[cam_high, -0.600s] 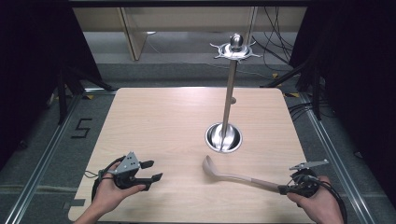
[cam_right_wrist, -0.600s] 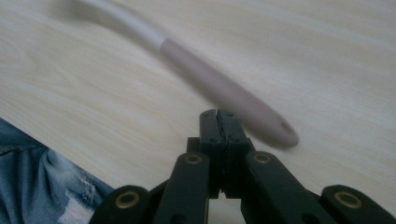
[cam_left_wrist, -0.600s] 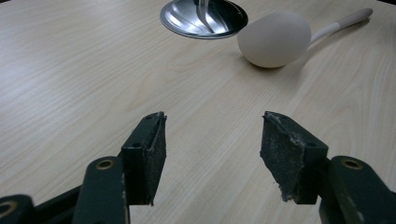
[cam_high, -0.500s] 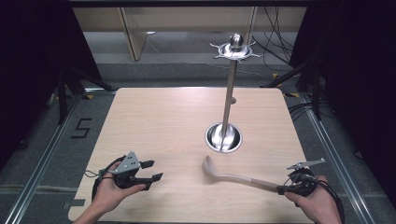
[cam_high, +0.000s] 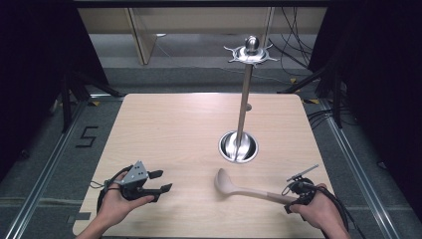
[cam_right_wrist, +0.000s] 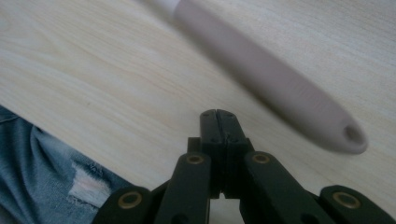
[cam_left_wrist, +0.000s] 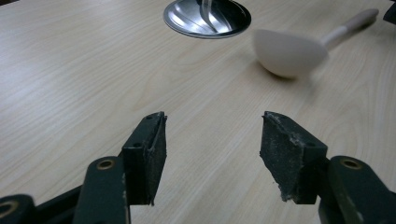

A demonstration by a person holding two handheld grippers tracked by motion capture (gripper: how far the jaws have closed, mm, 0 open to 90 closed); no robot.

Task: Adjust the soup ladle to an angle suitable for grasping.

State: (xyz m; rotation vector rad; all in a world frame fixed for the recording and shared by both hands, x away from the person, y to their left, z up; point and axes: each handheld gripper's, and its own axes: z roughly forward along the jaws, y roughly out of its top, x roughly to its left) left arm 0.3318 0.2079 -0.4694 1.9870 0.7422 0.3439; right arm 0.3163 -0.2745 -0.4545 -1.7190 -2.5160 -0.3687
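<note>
High view, ladle (cam_high: 234, 186) on table (cam_high: 169, 129), steel stand's dish base (cam_high: 239, 147) beside it

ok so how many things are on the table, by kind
ladle: 1
metal hanging stand: 1
handheld grippers: 2, left gripper open and right gripper shut on nothing
total: 4

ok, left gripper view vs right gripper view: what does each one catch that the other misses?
Left gripper view alone: the left gripper with its jaws apart and nothing between them, the ladle's bowl, and the shiny round stand base. Right gripper view alone: the right gripper shut on nothing, the ladle's handle end with its hanging hole, and a patch of torn denim past the table edge. Both: the ladle and the wooden table.
</note>
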